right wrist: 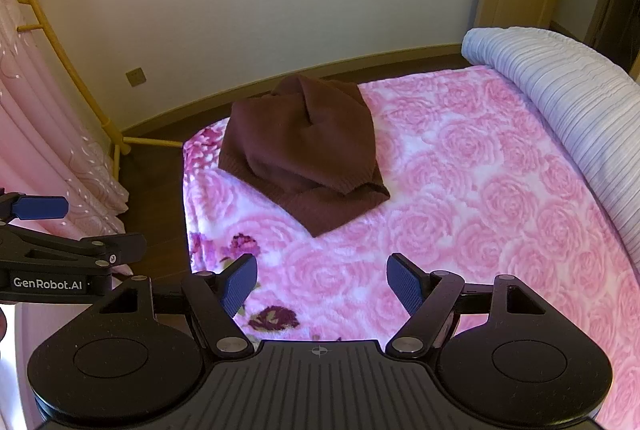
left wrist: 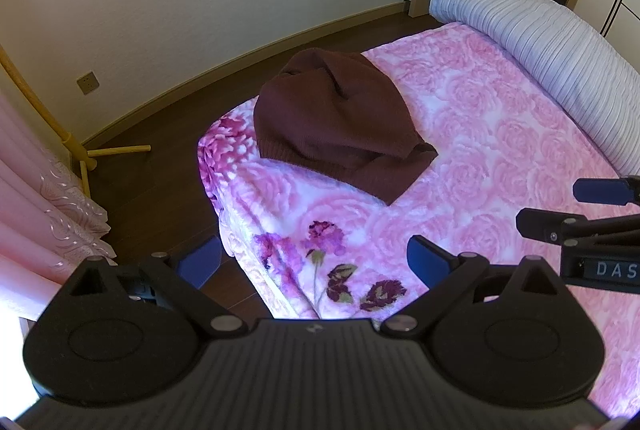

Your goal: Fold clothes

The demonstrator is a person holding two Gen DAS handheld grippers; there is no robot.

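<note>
**Sweater lying on bed, both grippers empty**

A maroon sweater (left wrist: 336, 121) lay bunched near the corner of the bed (left wrist: 500, 157), on its pink rose blanket. The left gripper (left wrist: 314, 260) and right gripper (right wrist: 322, 284) hovered short of the sweater, fingers spread apart, grasping nothing. A rolled grey quilt (right wrist: 568, 97) lay beyond the sweater.

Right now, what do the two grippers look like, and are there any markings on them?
Both are matte black, with ribbed bodies, round side lobes, silver pivot pins and blue textured finger pads. The left gripper shows white "GenRobot.AI" lettering on its side in the right wrist view; the right gripper shows partial lettering "DAS". No cables visible.
</note>
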